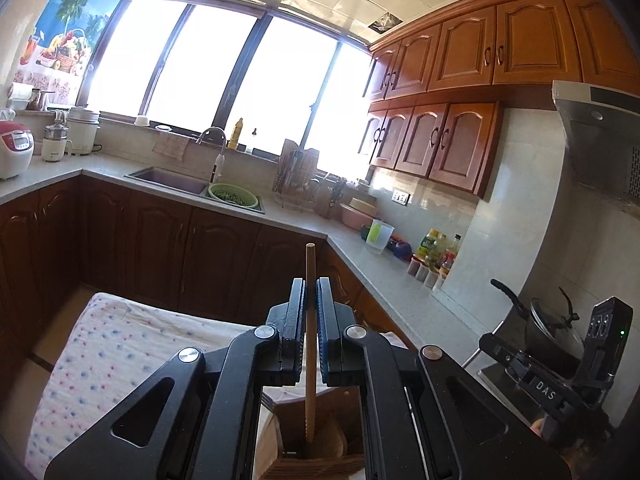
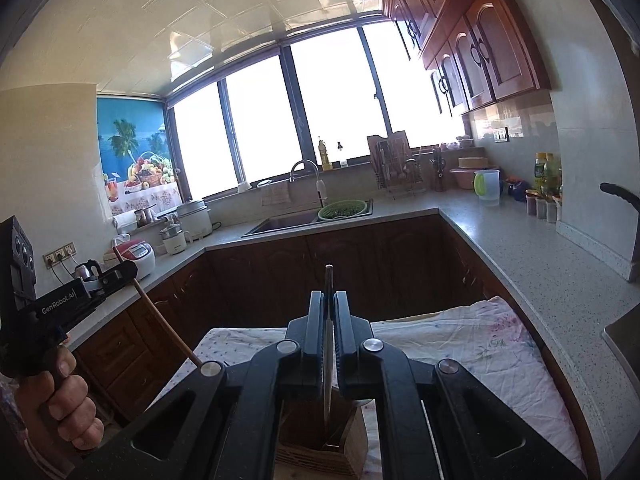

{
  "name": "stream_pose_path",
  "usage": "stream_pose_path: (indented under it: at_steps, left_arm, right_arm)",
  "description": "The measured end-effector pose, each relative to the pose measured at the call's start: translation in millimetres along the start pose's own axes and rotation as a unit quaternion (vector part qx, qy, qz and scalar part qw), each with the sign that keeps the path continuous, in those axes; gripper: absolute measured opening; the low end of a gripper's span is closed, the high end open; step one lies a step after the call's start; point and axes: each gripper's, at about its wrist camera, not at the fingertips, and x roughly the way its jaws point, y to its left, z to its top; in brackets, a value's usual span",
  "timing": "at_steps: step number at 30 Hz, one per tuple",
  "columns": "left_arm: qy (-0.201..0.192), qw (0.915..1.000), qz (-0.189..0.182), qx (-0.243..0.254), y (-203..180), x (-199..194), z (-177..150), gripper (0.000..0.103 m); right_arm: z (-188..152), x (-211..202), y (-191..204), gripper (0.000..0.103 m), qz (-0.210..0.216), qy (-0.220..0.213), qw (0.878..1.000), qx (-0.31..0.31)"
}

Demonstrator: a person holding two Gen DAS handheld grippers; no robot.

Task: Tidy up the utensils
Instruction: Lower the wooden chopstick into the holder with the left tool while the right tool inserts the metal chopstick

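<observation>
My left gripper [image 1: 310,286] is shut on a wooden chopstick [image 1: 310,264] held upright, its lower end reaching down into a wooden utensil holder [image 1: 320,466] below the fingers. My right gripper [image 2: 329,298] is shut on a thin metal utensil [image 2: 329,276], also upright, its lower end inside the same wooden holder [image 2: 320,454]. The left gripper [image 2: 120,274] with its chopstick [image 2: 168,328] shows at the left of the right wrist view, held in a hand. The right gripper's body [image 1: 560,380] shows at the right of the left wrist view.
The holder stands on a table covered by a dotted white cloth [image 1: 100,360], also seen in the right wrist view [image 2: 460,340]. Grey countertops [image 2: 540,272] run around the kitchen with a sink [image 1: 168,180], green colander [image 1: 233,194], dish rack [image 1: 296,184], bottles [image 1: 436,248] and a pot [image 1: 548,328].
</observation>
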Motion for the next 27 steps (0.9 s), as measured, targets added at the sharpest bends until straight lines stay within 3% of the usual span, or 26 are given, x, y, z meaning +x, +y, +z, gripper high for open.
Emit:
stream_pose_path:
  at_steps: [12, 25, 27]
  left_arm:
    - [0.067, 0.9974, 0.020, -0.018, 29.4, 43.3, -77.9, 0.006]
    - [0.081, 0.9964, 0.026, -0.002, 26.4, 47.2, -74.1, 0.006]
    - [0.091, 0.9954, 0.027, -0.008, 26.7, 47.4, -72.0, 0.014]
  right_arm:
    - [-56.0, 43.8, -18.0, 0.004, -0.007, 0.048, 0.999, 0.014]
    - [-51.8, 46.2, -24.1, 0.005, -0.003, 0.054, 0.998, 0.031]
    - [-52.1, 48.3, -26.9, 0.010, 0.003, 0.063, 0.997, 0.043]
